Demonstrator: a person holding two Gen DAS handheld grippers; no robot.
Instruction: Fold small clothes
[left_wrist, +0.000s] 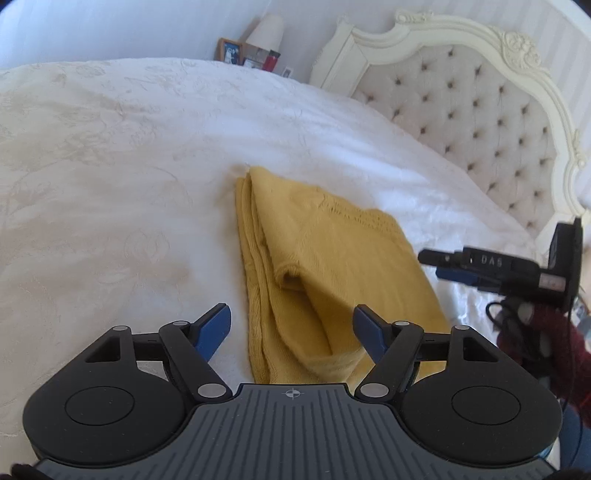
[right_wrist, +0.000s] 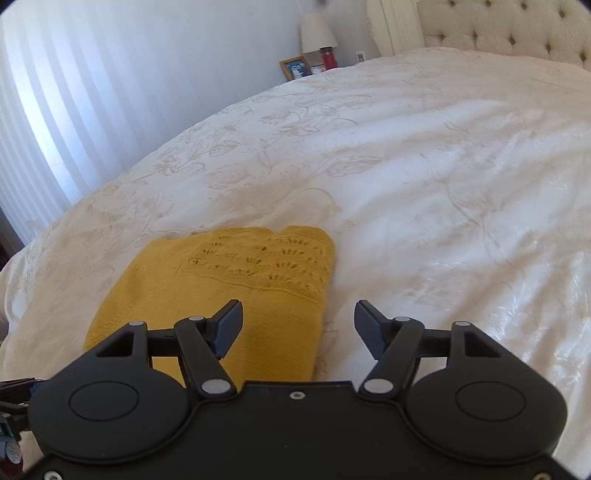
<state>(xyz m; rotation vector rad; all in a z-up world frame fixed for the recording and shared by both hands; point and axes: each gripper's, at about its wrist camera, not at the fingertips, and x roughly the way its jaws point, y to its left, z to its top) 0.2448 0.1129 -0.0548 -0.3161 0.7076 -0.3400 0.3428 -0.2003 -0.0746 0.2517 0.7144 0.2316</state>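
Mustard-yellow knitted garment (left_wrist: 332, 266), small, with an openwork lace band, lies folded into a compact stack on the white floral-embossed bedspread (left_wrist: 110, 184); centre of the left wrist view, lower left of the right wrist view. Layered edges run along its left side in the left view, and one loose flap or sleeve end sits on top near the bottom, not fully flat. Fold looks mostly done, judging by the stacked layers.

Left gripper (left_wrist: 291, 332), black with blue pads, bottom centre of its view: jaws spread, nothing between them, hovering just over the near end of the garment. Likely placed there to press or tuck that loose flap.

Right gripper (right_wrist: 298, 328), bottom centre of its own view: jaws spread, empty; left pad over the knit's right edge, right pad over bare bedspread. It straddles the edge, so it reads as either freshly let go or lining up on that edge. In the left view it shows at the right edge of frame, apart from the cloth, with a dark red sleeve (left_wrist: 554, 339) behind it.

Cream tufted headboard (left_wrist: 480, 122) upper right; lamp and picture frame upper centre, out of play.
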